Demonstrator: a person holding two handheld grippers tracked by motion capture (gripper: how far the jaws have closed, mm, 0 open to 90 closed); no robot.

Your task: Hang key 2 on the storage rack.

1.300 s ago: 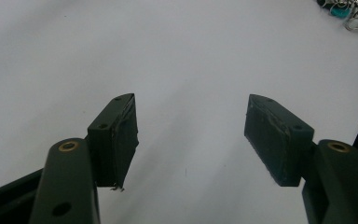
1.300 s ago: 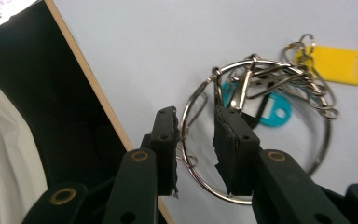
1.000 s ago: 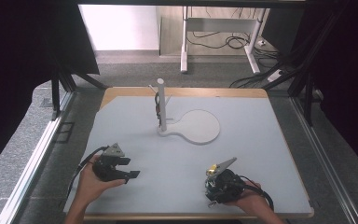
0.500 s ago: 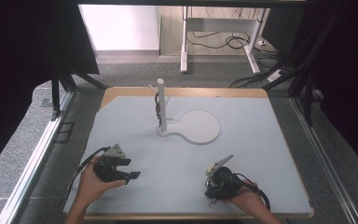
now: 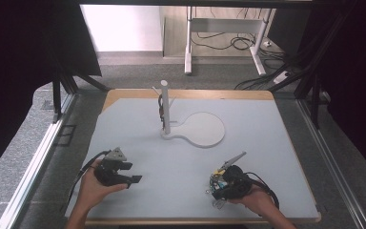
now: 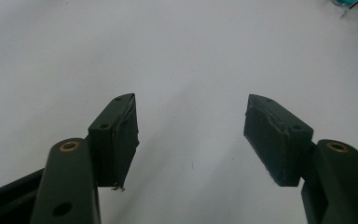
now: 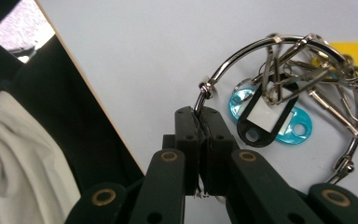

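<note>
Since a second ago the right gripper [image 7: 199,122] has been closing its jaws, and they now pinch the wire of a large metal key ring [image 7: 242,58] between their pads, at the near right of the table in the high view, close to its front edge; the hand itself has barely shifted. Silvery and bent in a wide loop, the ring carries a cluster of smaller split rings and snap clips [image 7: 303,60], and from these hang a black tag with a white label [image 7: 265,116], a glossy turquoise tag [image 7: 291,126] beneath it and a yellow tag [image 7: 356,56] at the far edge; ring and tags sit on or just above the pale grey table top [image 7: 135,51], and which of the two cannot be told. In the high view the bunch [image 5: 218,183] shows as a small tangle at the gripper's tip. Well apart at the near left, the left gripper [image 6: 191,130] has its jaws spread wide over bare table with nothing between them. Farther back, near the middle of the table, stands a white upright post [image 5: 165,107] with short pegs on a round flat base [image 5: 202,130]; open table lies between it and the ring. Beyond the table stand desk legs with loose cables [image 5: 219,43] on the floor.
</note>
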